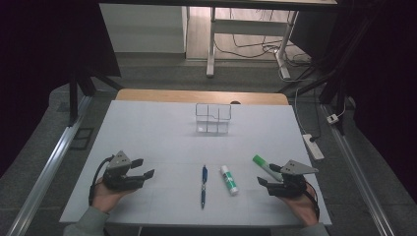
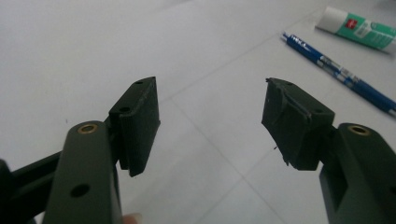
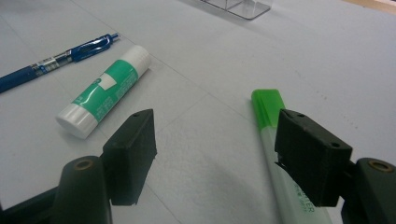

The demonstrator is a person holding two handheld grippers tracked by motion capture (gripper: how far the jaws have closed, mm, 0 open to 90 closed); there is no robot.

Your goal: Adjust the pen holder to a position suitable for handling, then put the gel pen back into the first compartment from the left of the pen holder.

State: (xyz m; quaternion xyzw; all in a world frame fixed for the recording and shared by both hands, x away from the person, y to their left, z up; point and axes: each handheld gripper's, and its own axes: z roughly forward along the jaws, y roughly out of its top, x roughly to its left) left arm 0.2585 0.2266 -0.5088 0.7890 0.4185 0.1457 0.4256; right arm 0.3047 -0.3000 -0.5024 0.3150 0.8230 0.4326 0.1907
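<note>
Green highlighter (image 3: pixel 271 140) beside open right hand-held gripper (image 3: pixel 224 154).

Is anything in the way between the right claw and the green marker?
No, nothing visible is. The right claw is open, and the green marker lies on the white table cover right by its far jaw. The glue stick and blue pen lie off to the side.

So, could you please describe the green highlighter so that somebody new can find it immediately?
Start at the white table cover and go to its near right corner, where the right gripper sits. The green highlighter lies slanted just beside it. Unlike the glue stick and the blue pen to its left, it has a bright green cap and a pale body.
</note>
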